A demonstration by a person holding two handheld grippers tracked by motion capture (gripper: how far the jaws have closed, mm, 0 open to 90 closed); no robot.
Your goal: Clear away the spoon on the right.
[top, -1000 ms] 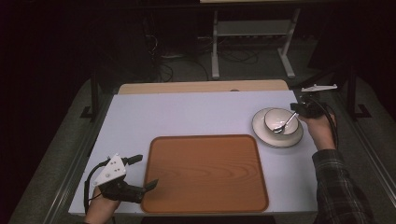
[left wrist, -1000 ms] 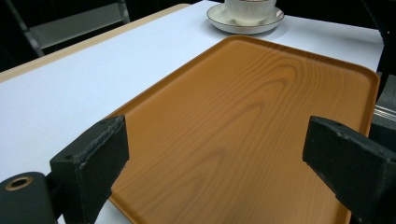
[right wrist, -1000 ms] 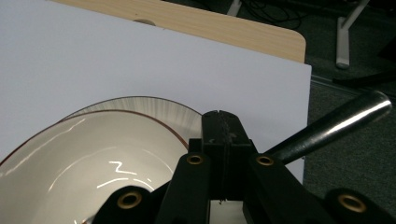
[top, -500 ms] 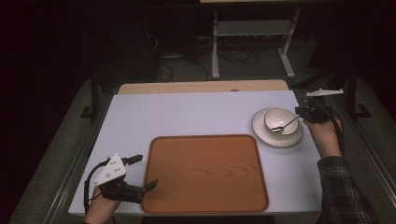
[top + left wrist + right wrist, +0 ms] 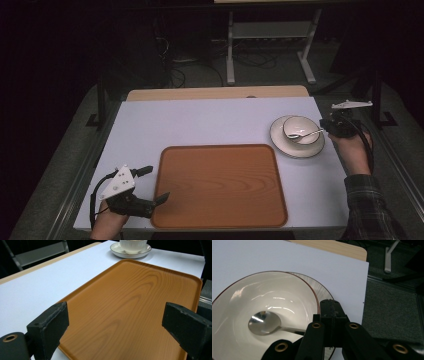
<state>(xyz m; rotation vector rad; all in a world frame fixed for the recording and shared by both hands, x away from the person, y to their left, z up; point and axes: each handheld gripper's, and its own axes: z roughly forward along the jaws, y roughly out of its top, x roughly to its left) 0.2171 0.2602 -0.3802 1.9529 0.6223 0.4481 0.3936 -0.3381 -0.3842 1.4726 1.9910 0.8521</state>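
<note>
A white bowl (image 5: 300, 128) (image 5: 262, 302) with a thin brown rim sits on a white saucer (image 5: 297, 147) (image 5: 117, 251) at the right of the table. A metal spoon (image 5: 302, 134) (image 5: 264, 325) rests with its scoop inside the bowl, and my right gripper (image 5: 326, 129) (image 5: 331, 315) is shut on its handle at the bowl's right edge. A wooden tray (image 5: 218, 184) (image 5: 140, 305) lies in the middle near the front edge. My left gripper (image 5: 152, 185) (image 5: 115, 332) stands open at the tray's front left corner, its jaws wide apart over the tray's surface.
The white tabletop (image 5: 200, 122) has a bare wooden strip (image 5: 215, 93) along its far edge. Beyond it stand a metal rack (image 5: 270, 45) and cables on a dark floor. A metal rail (image 5: 395, 160) runs along the table's right side.
My right gripper has drawn a little to the right, away from the bowl's middle, with the spoon handle in it. The left gripper has stayed put.
</note>
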